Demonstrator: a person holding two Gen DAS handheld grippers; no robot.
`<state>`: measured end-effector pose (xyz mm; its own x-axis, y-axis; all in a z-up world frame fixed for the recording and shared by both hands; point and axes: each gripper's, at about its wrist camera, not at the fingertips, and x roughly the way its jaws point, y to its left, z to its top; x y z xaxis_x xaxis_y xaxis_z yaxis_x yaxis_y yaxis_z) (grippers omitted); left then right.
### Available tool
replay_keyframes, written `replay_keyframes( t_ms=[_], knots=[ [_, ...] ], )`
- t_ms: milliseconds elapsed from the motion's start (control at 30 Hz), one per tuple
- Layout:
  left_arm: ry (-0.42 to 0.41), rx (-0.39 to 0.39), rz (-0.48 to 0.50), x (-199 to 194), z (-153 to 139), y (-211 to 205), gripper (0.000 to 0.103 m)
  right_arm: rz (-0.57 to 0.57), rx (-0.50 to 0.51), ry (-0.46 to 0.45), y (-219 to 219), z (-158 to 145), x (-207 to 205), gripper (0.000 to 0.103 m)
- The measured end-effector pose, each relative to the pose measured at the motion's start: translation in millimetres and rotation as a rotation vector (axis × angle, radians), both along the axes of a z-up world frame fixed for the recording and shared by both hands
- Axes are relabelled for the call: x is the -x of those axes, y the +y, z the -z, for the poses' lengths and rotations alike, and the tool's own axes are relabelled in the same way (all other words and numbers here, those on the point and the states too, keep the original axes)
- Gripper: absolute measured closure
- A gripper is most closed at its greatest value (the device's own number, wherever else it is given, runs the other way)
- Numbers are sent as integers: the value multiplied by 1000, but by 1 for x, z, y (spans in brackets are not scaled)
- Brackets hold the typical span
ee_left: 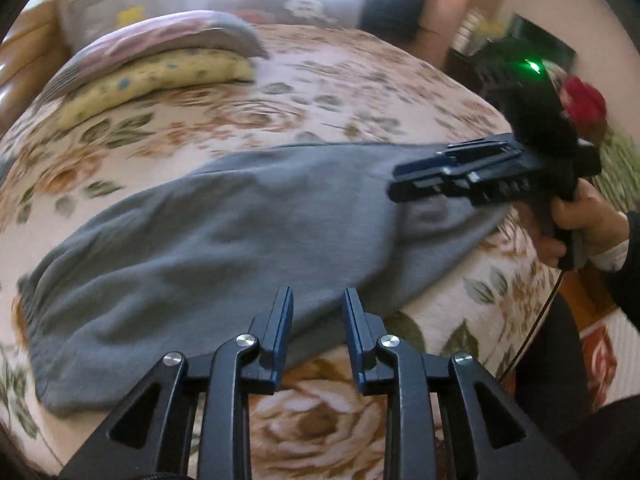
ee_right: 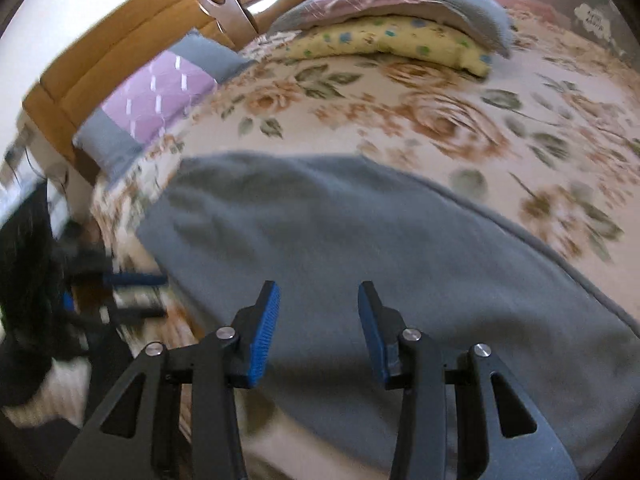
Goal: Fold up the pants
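Observation:
Grey sweatpants [ee_left: 224, 240] lie flat on the flowered bedspread [ee_left: 280, 104], waistband end at the lower left of the left wrist view. They also fill the middle of the right wrist view [ee_right: 360, 248]. My left gripper [ee_left: 318, 300] is open and empty, just above the near edge of the pants. My right gripper [ee_right: 318, 296] is open and empty, hovering over the pants; it also shows in the left wrist view [ee_left: 394, 184], held by a hand over the right end of the pants. The left gripper shows blurred at the left edge of the right wrist view [ee_right: 160, 296].
Stacked pillows, pink-grey over yellow [ee_left: 160, 60], lie at the far side of the bed. A purple and grey pillow [ee_right: 156, 96] rests by the wooden headboard [ee_right: 132, 40]. The bed edge [ee_left: 500, 300] drops off at the right, where the person stands.

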<state>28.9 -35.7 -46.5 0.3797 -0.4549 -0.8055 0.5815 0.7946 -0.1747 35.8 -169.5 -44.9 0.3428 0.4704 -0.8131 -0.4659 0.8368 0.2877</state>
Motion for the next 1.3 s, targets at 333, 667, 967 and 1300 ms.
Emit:
replay_keyframes(
  t_ms=[333,667,967,1300],
  knots=[
    [6,-158,177,-5,24,-45,67,0,210,-19,-60,33,43,61],
    [12,-304,282,-20,52,-66,60,-73,376,-52,-77,62,49,61],
    [82,-253,222,-45,47,-46,95,1,281,-106,-94,40,60,99],
    [70,-256,318,-12,27,-46,97,9,224,-105,-110,16,82,99]
  ],
)
